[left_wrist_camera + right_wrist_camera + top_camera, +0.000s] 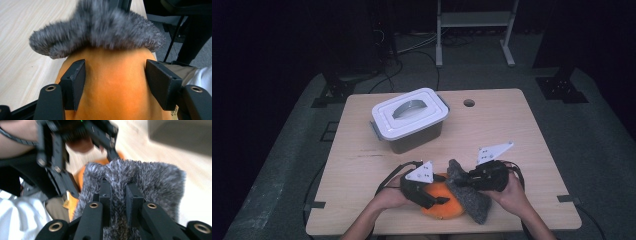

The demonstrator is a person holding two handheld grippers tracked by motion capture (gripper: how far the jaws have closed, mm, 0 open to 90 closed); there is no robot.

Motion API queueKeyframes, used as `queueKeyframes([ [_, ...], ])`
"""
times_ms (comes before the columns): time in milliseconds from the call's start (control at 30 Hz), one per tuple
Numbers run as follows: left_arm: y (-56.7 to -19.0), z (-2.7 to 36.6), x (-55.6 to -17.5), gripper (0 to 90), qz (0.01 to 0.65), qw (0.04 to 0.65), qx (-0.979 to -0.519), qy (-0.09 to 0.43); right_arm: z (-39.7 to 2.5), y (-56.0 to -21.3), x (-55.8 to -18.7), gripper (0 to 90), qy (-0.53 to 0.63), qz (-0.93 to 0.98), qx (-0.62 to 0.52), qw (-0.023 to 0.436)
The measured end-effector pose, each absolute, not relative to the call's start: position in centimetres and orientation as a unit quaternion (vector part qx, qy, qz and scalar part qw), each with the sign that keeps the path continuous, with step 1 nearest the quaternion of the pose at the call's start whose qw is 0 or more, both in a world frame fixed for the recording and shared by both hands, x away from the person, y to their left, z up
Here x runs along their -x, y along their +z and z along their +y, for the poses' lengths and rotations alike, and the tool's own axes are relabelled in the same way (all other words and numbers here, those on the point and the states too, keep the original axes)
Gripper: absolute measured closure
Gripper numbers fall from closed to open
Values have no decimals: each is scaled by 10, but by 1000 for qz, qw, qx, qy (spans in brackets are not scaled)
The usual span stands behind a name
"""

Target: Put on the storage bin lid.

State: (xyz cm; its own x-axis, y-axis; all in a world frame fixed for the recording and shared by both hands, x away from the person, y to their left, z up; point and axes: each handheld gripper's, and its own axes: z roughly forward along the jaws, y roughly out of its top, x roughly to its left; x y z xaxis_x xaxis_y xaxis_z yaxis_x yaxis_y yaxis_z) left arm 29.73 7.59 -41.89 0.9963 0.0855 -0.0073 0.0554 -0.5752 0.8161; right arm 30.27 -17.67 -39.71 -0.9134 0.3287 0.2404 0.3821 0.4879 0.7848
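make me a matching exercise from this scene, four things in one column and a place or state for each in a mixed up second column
Things:
1. round orange soft item
2. fuzzy grey fabric piece
3. grey plastic storage box with white handled lid
4. round hole in the light wooden table top

Places or states:
A. stands apart at the back left, lid on
B. pinched between the jaws of the right gripper
C. beyond the box, to its right, near the far edge
D. flanked by the spread jaws of the left gripper

Pairs: 1-D, 2-B, 3-A, 4-C
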Motion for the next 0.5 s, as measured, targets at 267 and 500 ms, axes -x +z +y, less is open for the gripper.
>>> queueKeyframes([
  [267,-421,83,-303,306,57,463,-884,10,-203,-410,-305,775,-435,-869,232,48],
  [500,-418,85,-303,258,60,466,-883,18,-271,-396,-296,776,-461,-837,294,22],
])
